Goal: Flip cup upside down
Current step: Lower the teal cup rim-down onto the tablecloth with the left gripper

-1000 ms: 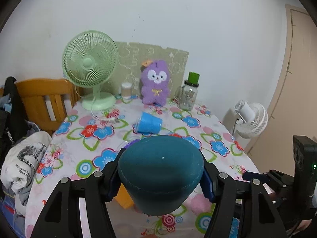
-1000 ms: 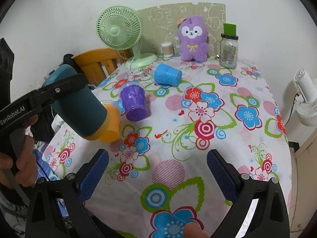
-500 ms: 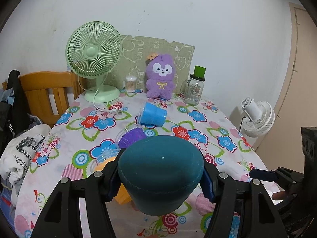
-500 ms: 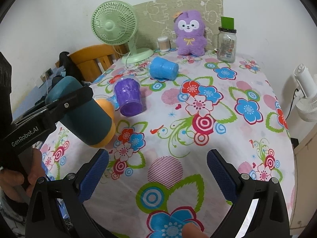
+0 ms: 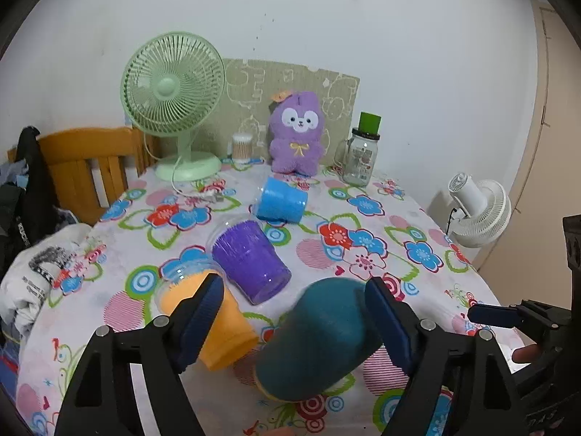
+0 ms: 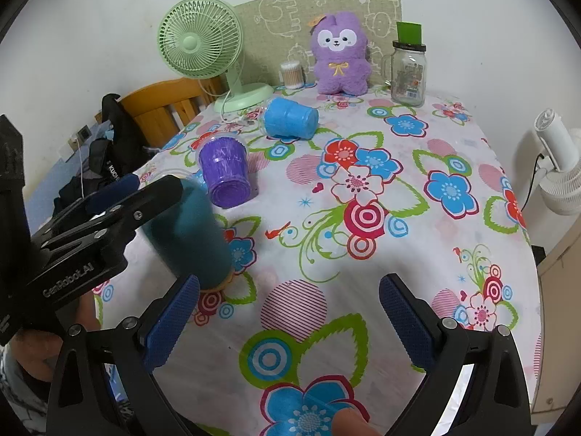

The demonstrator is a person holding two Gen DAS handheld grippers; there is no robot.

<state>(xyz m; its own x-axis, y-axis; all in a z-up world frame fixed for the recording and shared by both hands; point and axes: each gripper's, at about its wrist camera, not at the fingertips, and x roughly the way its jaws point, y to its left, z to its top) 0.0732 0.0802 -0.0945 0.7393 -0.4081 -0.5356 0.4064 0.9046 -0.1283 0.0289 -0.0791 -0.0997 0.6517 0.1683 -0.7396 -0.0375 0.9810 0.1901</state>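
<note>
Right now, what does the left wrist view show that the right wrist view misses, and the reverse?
Only the left wrist view shows the orange cup lying on its side, seen behind the open left gripper. Only the right wrist view shows the open right gripper's blue pads and the wall socket. Both show the teal cup, blurred and tilted on the tablecloth, the purple cup, blue cup, and green fan.

We see the teal cup (image 5: 319, 338) low in the centre of the left wrist frame, blurred, tilted, base up and leaning toward the upper right, its yellowish rim down at the table (image 5: 363, 225). In the right wrist frame it (image 6: 189, 232) sits at mid-left.
</note>
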